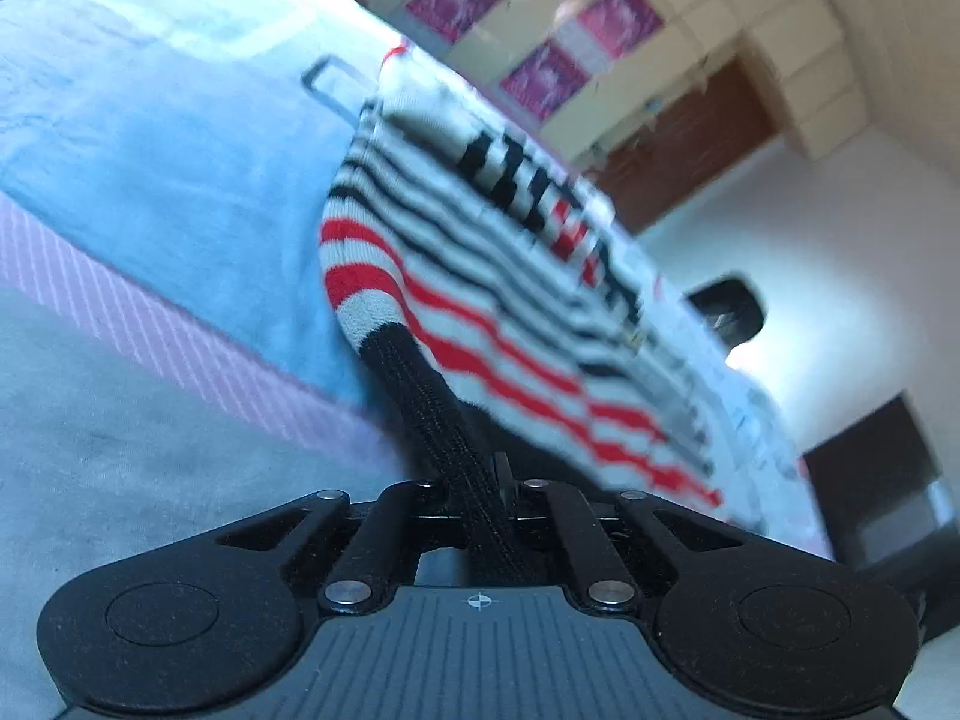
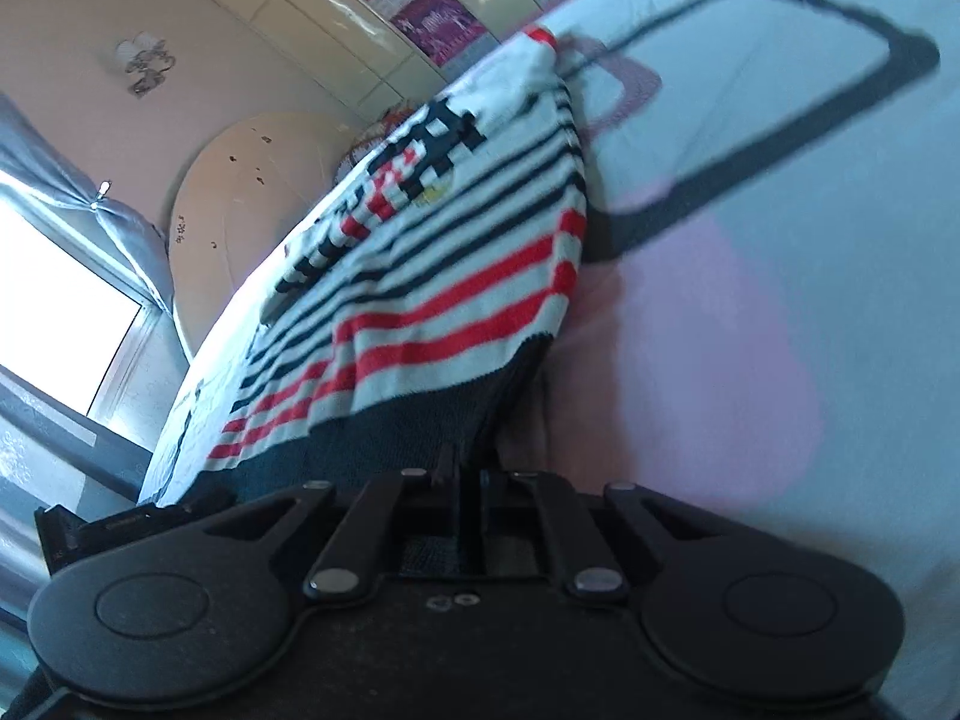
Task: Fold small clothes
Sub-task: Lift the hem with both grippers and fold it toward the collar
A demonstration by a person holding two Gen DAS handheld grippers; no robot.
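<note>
A small knitted sweater [image 1: 480, 276] with white, red and black stripes and a black ribbed hem lies on the bed. My left gripper [image 1: 501, 483] is shut on the black hem at one lower corner, and the ribbing runs down between its jaws. In the right wrist view the same sweater [image 2: 432, 276] spreads up and to the left, and my right gripper [image 2: 471, 480] is shut on the dark hem at the other lower corner. The other gripper [image 1: 729, 315] shows as a dark shape beyond the sweater's far edge.
The sweater rests on a pale blue and pink bedsheet [image 1: 150, 192] with dark printed outlines [image 2: 780, 114]. Behind stand a tiled wall with magenta squares [image 1: 540, 78], a bright window [image 2: 54, 312] and a round pale headboard [image 2: 252, 204].
</note>
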